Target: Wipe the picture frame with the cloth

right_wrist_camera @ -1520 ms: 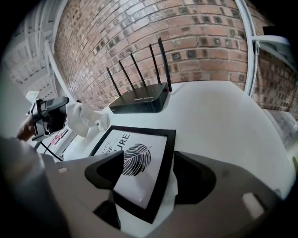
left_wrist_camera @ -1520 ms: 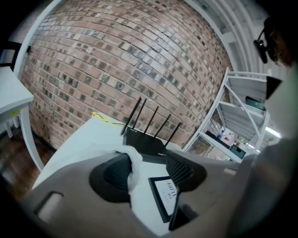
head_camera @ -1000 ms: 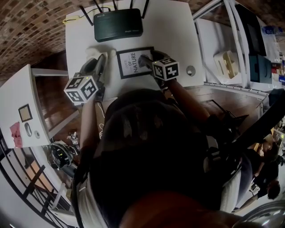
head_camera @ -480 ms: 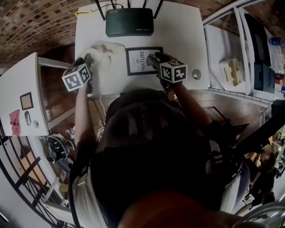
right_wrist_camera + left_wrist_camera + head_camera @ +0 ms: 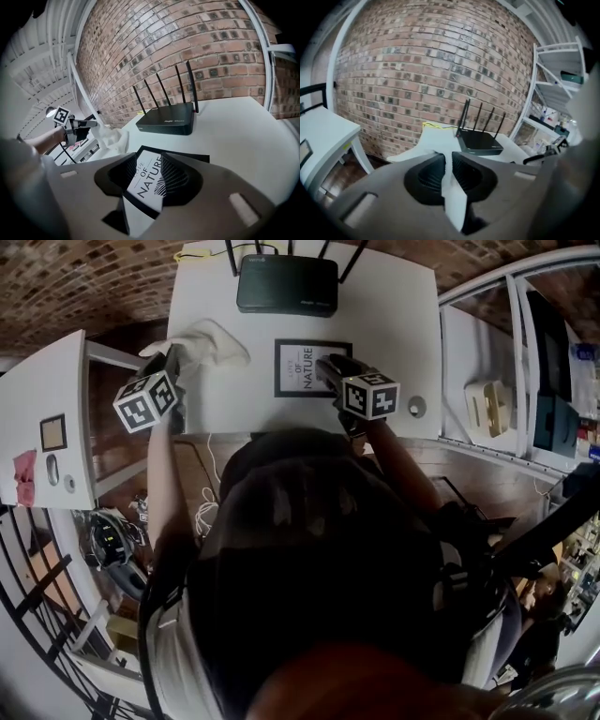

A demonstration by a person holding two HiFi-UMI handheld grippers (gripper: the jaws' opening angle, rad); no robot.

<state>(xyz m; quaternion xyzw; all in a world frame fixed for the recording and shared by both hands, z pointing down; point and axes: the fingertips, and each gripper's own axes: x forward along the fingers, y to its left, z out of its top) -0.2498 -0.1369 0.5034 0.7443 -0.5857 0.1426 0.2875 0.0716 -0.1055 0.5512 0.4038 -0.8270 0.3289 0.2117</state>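
Note:
The black picture frame (image 5: 300, 367) with a white print lies flat on the white table (image 5: 394, 306). My right gripper (image 5: 323, 367) is over its right part. In the right gripper view the frame's (image 5: 146, 180) near corner fills the gap of my right gripper (image 5: 149, 176); its jaws have just been closing and the pads meet the frame. The white cloth (image 5: 214, 341) lies bunched at the table's left edge. My left gripper (image 5: 176, 357) is shut on one end of it, and a cloth (image 5: 452, 197) fold hangs between the pads of my left gripper (image 5: 447, 164).
A black router (image 5: 286, 284) with several antennas stands at the table's back edge, just behind the frame. A small round fitting (image 5: 417, 407) sits at the front right. A white side table (image 5: 47, 427) is to the left and white shelving (image 5: 487, 381) to the right.
My left gripper has moved left, away from the frame, out to the table's left edge, pulling the cloth along. The right gripper has stayed at the frame.

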